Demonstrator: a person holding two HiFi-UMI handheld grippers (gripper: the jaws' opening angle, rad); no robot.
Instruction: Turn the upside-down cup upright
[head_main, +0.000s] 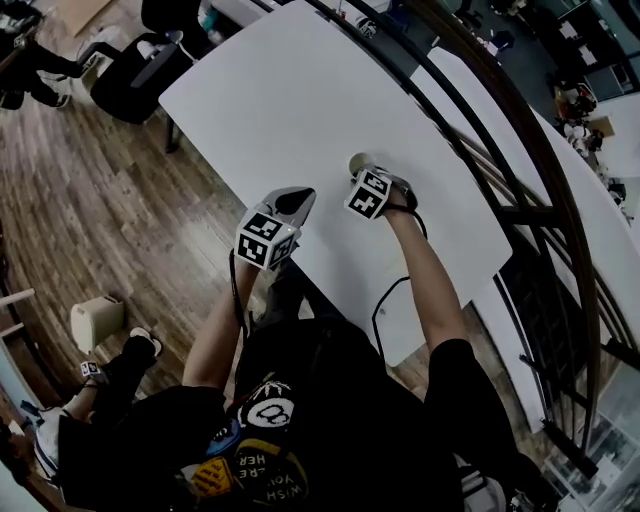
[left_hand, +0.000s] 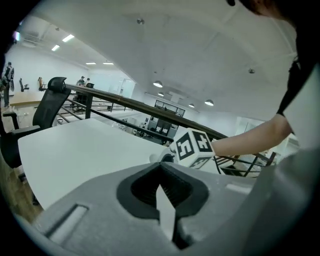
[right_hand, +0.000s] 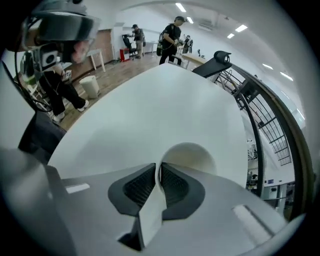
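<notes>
A small white paper cup (head_main: 358, 163) sits on the white table (head_main: 300, 110), ahead of my right hand. In the right gripper view the cup (right_hand: 189, 159) lies just beyond the jaws and seems to turn its pale hollow toward the camera. My right gripper (right_hand: 158, 172) is shut on the cup's thin wall, which runs between the pads. In the head view the right gripper (head_main: 368, 178) points steeply down at the cup. My left gripper (head_main: 303, 197) hovers near the table's near edge, left of the cup, shut and empty. Its closed jaws (left_hand: 161, 169) face the right gripper's marker cube (left_hand: 194, 147).
A dark curved railing (head_main: 520, 130) runs along the table's right side. A black office chair (head_main: 135, 70) stands at the far left corner. A white bin (head_main: 96, 322) is on the wooden floor to the left. People stand far off (right_hand: 172, 37).
</notes>
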